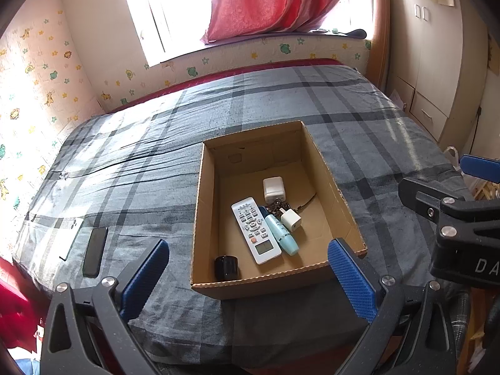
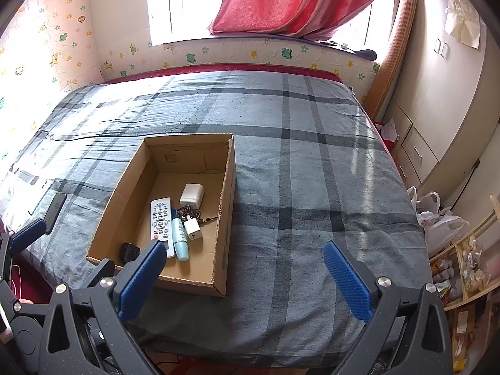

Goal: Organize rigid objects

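Observation:
An open cardboard box (image 1: 340,200) (image 2: 229,187) sits on the plaid bed. Inside lie a white remote (image 1: 255,230) (image 2: 162,222), a light blue bottle (image 1: 282,234) (image 2: 180,239), a large white charger (image 1: 274,188) (image 2: 192,194), a small white charger (image 1: 290,220) (image 2: 193,230), a key chain (image 1: 276,205) (image 2: 187,211) and a small black object (image 1: 226,267) (image 2: 129,251). My left gripper (image 1: 248,276) is open and empty above the box's near edge. My right gripper (image 2: 247,278) is open and empty to the box's right; it also shows in the left wrist view (image 1: 462,200).
A black phone (image 1: 95,251) (image 2: 55,207) and a flat white item (image 1: 73,237) lie on the bed (image 1: 156,156) left of the box. A wardrobe (image 2: 437,93) stands at the right. Plastic bags (image 2: 437,215) and a wooden shelf (image 2: 462,275) are beside the bed's right side.

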`<state>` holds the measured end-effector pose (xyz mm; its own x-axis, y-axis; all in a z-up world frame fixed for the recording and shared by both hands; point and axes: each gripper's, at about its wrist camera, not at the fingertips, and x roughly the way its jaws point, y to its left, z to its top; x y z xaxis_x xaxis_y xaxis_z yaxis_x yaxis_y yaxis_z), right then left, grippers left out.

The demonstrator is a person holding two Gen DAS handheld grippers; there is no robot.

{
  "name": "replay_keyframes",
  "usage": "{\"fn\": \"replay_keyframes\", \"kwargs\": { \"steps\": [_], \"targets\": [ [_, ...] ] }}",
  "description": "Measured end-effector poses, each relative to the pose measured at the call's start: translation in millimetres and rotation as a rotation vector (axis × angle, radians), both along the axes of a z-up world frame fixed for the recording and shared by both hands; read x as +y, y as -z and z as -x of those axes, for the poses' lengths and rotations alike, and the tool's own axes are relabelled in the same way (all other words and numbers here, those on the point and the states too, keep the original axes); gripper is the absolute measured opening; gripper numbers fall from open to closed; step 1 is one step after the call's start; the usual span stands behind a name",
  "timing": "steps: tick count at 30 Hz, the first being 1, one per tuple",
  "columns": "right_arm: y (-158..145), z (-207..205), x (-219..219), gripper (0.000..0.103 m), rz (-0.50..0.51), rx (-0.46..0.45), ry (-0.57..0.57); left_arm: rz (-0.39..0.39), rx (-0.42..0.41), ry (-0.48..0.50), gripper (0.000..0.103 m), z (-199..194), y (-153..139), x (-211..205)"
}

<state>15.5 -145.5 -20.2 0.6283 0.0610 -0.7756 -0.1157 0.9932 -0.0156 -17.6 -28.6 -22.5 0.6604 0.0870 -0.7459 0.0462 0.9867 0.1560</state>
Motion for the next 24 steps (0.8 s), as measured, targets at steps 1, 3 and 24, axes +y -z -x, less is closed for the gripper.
{"fn": "replay_keyframes", "kwargs": {
  "steps": [1, 3, 24],
  "targets": [
    [0.0, 0.1, 0.1, 0.103, 0.001, 0.000, 0.000, 0.000, 0.000, 0.002, 0.103, -0.1, -0.2, -0.1],
    [-0.2, 0.2, 0.2, 0.103, 0.001, 0.001, -0.003, -0.002, -0.001, 0.004, 0.103, -0.3, -0.5, -1.0],
    [1.5, -2.6, -2.1, 0.103, -0.012, -0.004, 0.002, -0.005, 0.011, 0.015, 0.103, -2.8, 5.3, -5.3]
  ]
}}
